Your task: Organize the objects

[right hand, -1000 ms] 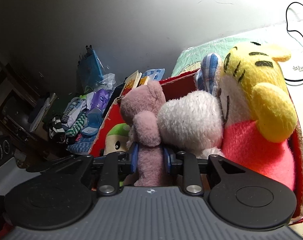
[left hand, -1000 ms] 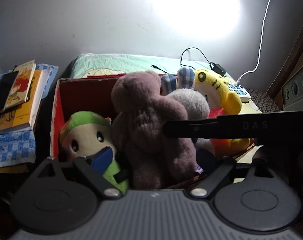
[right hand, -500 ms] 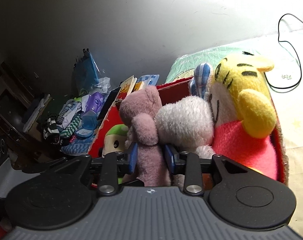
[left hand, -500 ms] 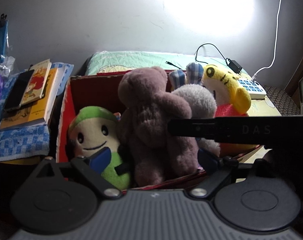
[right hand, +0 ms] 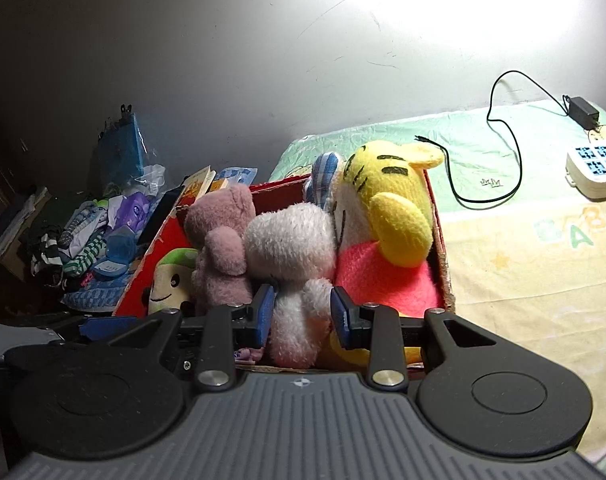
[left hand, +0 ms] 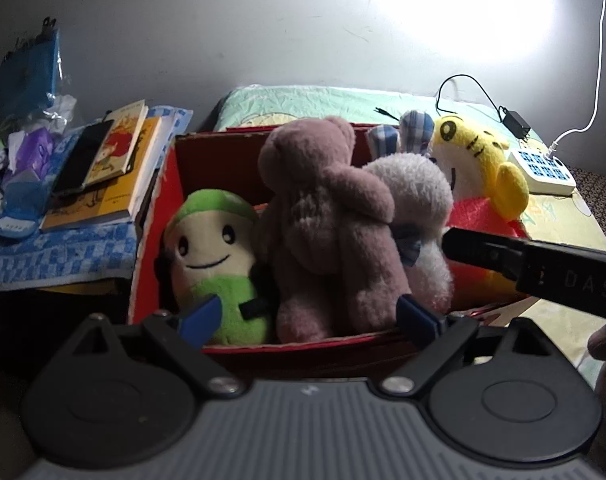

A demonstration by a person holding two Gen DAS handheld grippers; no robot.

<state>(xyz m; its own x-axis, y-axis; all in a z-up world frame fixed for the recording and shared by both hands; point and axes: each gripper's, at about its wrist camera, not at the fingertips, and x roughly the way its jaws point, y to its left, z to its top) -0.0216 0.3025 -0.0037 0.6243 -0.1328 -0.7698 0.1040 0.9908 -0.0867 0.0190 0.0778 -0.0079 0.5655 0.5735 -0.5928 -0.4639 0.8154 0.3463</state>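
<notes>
The left gripper (left hand: 309, 314) let go wider, leaving the bear (left hand: 327, 216) in the box (left hand: 153, 240) at twelve o'clock; the right gripper (right hand: 301, 314) is squeezed shut, maybe on the white toy (right hand: 291, 240).

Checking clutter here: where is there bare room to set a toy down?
Free: the yellow sheet right of the red box, short of the power strip; also green sheet beside the black cable. Crowded: the box, packed with plush toys, and the blue checked cloth left of it, piled with books and clothes.
</notes>
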